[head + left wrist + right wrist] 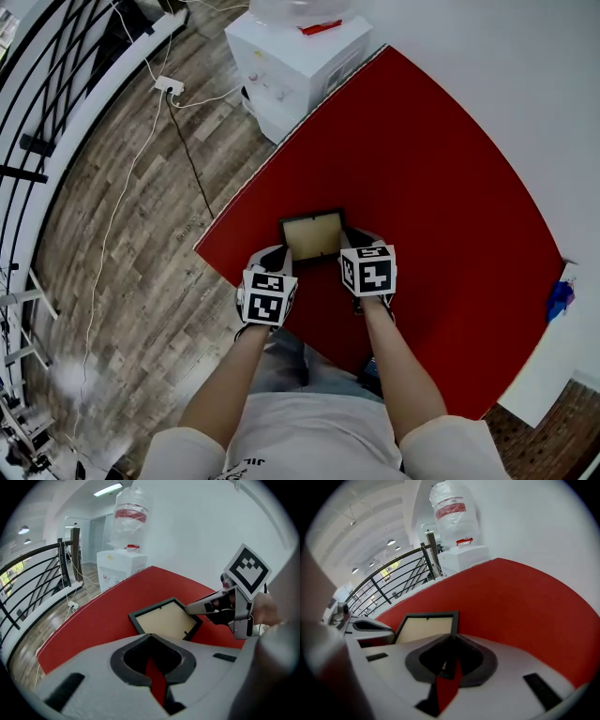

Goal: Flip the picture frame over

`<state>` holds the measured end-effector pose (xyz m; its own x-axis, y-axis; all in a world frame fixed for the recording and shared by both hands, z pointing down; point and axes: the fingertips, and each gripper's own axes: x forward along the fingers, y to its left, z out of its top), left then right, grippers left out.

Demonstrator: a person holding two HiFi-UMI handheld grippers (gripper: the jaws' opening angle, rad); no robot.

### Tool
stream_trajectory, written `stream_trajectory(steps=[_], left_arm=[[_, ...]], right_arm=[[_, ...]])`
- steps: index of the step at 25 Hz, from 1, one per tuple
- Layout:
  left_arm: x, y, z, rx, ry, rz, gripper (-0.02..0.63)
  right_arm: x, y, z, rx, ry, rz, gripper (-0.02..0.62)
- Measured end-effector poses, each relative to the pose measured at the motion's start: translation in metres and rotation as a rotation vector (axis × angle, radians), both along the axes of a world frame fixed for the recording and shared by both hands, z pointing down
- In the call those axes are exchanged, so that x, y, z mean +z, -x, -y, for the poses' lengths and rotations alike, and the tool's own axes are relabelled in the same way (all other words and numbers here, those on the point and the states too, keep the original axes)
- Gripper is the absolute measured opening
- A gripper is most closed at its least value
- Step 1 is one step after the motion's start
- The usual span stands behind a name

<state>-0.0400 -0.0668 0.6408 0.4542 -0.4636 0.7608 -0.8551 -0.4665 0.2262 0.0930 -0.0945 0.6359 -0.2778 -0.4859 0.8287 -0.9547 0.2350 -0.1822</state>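
Observation:
The picture frame [312,234], black-rimmed with its beige back facing up, lies flat on the red table [441,159] near the front left edge. My right gripper [349,236] is at the frame's right edge. In the right gripper view its jaws [452,637] are closed on that dark rim. The left gripper view shows the same pointed tips [190,607] meeting the frame [164,619]. My left gripper [279,253] sits just short of the frame's near left corner. Its tips [151,637] meet with nothing between them.
A white water dispenser [295,52] with a clear bottle stands past the table's far corner. A black railing [56,112] and cables with a power strip [169,86] are on the wooden floor at left. A small blue object [560,300] hangs off the table's right edge.

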Motion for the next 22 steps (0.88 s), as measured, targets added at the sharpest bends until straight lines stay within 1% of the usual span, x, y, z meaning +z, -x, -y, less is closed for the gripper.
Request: stream_trajectory(steps=[7, 11, 15, 17, 22], left_arm=[[0.001, -0.001, 0.001, 0.013, 0.000, 0.009, 0.006], [0.001, -0.001, 0.003, 0.013, -0.004, 0.013, 0.006], [0.002, -0.001, 0.003, 0.009, -0.005, 0.016, 0.007], [0.002, -0.001, 0.004, 0.009, -0.003, 0.021, 0.007], [-0.013, 0.000, 0.010, -0.010, -0.040, 0.003, 0.008]], right_arm=[[0.009, 0.000, 0.000, -0.020, 0.003, -0.041, 0.043], [0.010, 0.000, 0.002, -0.027, -0.008, -0.046, 0.044], [0.007, 0.001, 0.002, -0.069, -0.057, -0.086, 0.048], [0.003, 0.000, 0.001, -0.068, -0.076, -0.085, 0.067], [-0.015, -0.004, -0.006, -0.063, -0.101, -0.090, 0.067]])
